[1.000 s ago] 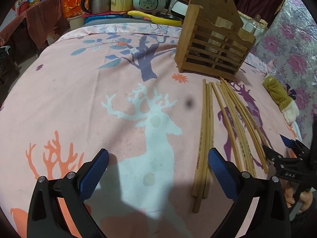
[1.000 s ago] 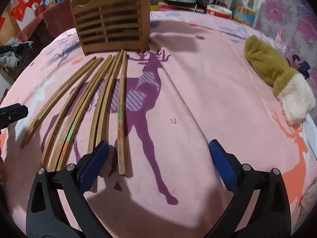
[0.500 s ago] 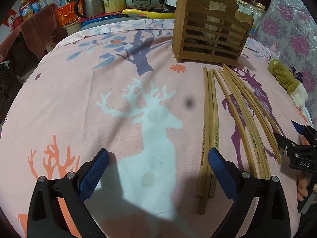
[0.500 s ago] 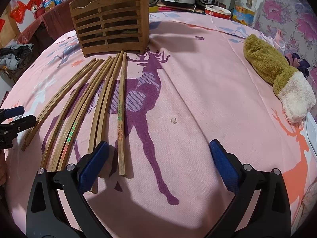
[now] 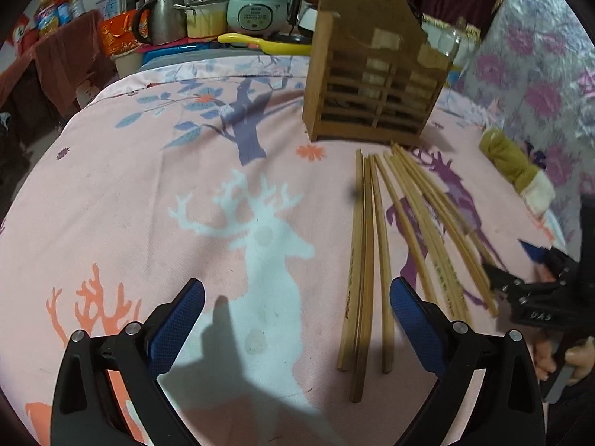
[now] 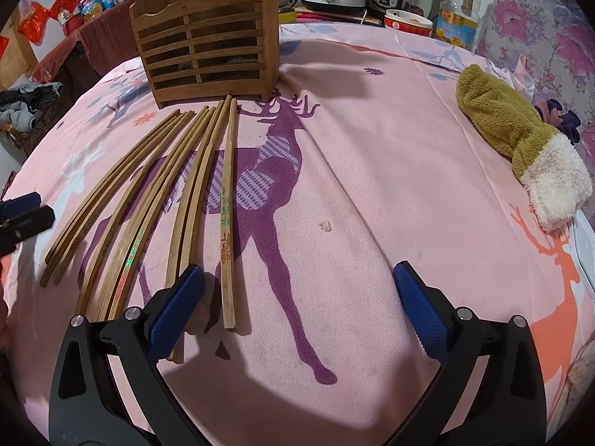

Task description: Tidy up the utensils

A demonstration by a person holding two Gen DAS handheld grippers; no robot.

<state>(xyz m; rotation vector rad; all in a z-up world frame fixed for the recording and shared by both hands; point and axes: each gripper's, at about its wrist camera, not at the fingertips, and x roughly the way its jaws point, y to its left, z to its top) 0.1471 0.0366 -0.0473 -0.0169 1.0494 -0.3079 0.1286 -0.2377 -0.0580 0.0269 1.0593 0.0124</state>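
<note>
The slatted wooden utensil holder [image 6: 208,42] stands at the far side of the pink deer-print cloth [image 6: 372,156]; the long bamboo chopsticks [image 6: 178,186] fan out just near of it. Both the left gripper [image 5: 297,319] and right gripper [image 6: 297,308] are spread wide, empty. Best to single out an outermost stick and pinch it mid-length. Only the right view shows the olive fleece mitten [image 6: 520,141] whole.

Your right gripper [image 5: 535,260] half cut by left-wrist frame edge, motion-blurred. Wooden holder [image 5: 375,85] smeared, slot contents unreadable. Chopsticks [image 6: 178,334] near ends hidden behind your right blue pad [image 6: 174,312].
</note>
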